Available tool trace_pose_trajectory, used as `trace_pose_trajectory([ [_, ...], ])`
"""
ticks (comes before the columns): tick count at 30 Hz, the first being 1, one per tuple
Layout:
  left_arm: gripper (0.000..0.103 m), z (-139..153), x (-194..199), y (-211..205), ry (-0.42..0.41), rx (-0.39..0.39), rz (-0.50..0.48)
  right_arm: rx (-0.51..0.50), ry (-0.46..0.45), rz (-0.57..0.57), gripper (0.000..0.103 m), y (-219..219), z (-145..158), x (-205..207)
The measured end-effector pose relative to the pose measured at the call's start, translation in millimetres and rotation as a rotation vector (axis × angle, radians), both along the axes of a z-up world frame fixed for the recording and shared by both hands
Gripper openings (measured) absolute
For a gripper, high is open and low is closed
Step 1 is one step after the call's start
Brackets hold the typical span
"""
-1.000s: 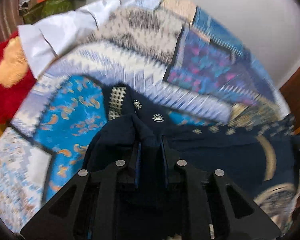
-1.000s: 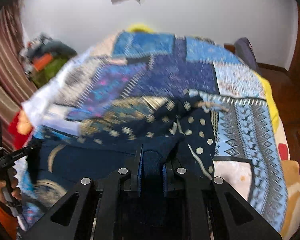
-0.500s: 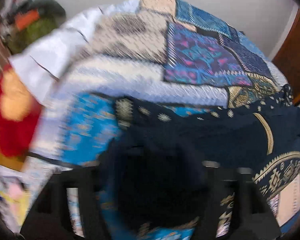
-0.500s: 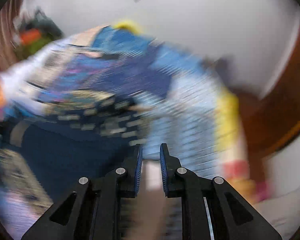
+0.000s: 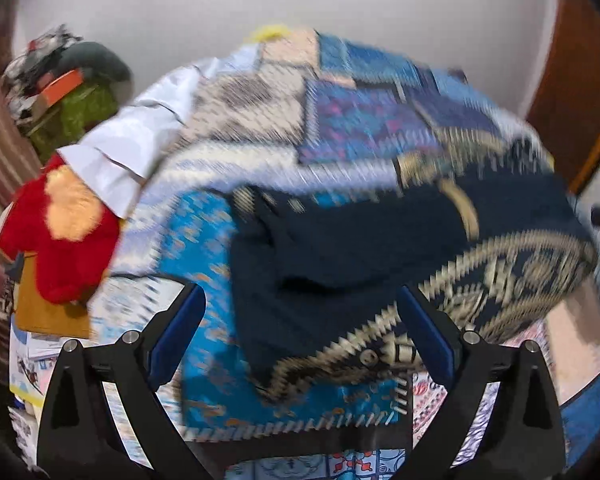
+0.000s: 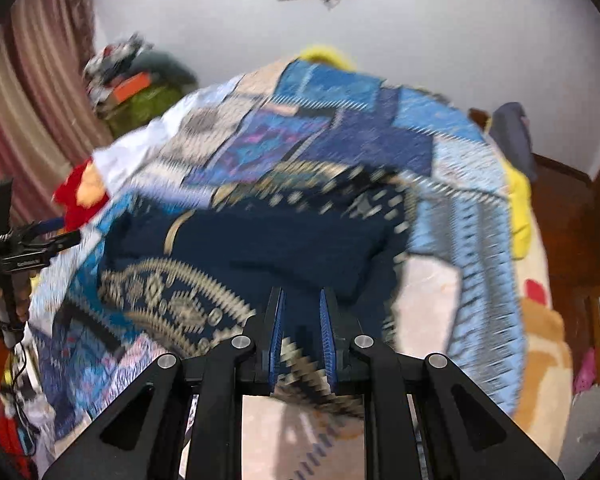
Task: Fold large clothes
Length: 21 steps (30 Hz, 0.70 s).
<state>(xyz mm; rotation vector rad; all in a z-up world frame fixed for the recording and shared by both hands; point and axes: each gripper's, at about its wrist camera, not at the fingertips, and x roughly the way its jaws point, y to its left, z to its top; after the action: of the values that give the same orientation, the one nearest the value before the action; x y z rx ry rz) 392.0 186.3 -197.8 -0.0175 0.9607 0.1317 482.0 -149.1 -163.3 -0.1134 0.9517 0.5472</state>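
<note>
A dark navy garment with gold patterned trim [image 5: 380, 248] lies folded on the patchwork quilt [image 5: 284, 128] of a bed; it also shows in the right wrist view [image 6: 268, 248]. My left gripper [image 5: 300, 308] is wide open and empty, held above the garment's near edge. It also shows at the far left of the right wrist view [image 6: 24, 252]. My right gripper [image 6: 300, 312] has its jaws a narrow gap apart with nothing between them, over the garment's near trim. Both views are motion-blurred.
A red and orange plush [image 5: 64, 232] and a white cloth [image 5: 128, 148] lie at the bed's left side. A pile of clutter [image 5: 64, 88] stands by the striped curtain [image 6: 32, 92]. A wooden door [image 5: 576, 92] is at the right.
Both grippers let go of the navy garment, which now lies folded on the bed. The left jaws opened wide. Both grippers pulled back.
</note>
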Motion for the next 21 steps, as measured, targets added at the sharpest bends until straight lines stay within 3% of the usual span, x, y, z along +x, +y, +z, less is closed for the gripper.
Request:
trace_pose_trajectory([
  [2, 0.097, -25, 10, -14, 0.045, 0.064, -0.017, -0.047, 0.021, 0.027, 0.013, 17, -21, 0],
  [6, 0.097, -68, 46, -24, 0.095, 0.231, 0.041, -0.119, 0.023, 0.014, 0.013, 35, -55, 19],
  [9, 0.097, -75, 70, -16, 0.091, 0.239, 0.081, -0.106, 0.045, -0.011, 0.013, 45, -71, 48],
  [14, 0.097, -49, 114, 15, 0.025, 0.130, 0.149, -0.070, 0.048, 0.001, 0.013, 63, -63, 103],
  [17, 0.097, -31, 134, 28, -0.009, 0.160, 0.191, -0.070, -0.010, -0.027, 0.013, 72, -45, 132],
  [21, 0.097, 7, 139, 49, -0.078, 0.156, 0.267, -0.086, -0.144, -0.165, 0.013, 74, -13, 154],
])
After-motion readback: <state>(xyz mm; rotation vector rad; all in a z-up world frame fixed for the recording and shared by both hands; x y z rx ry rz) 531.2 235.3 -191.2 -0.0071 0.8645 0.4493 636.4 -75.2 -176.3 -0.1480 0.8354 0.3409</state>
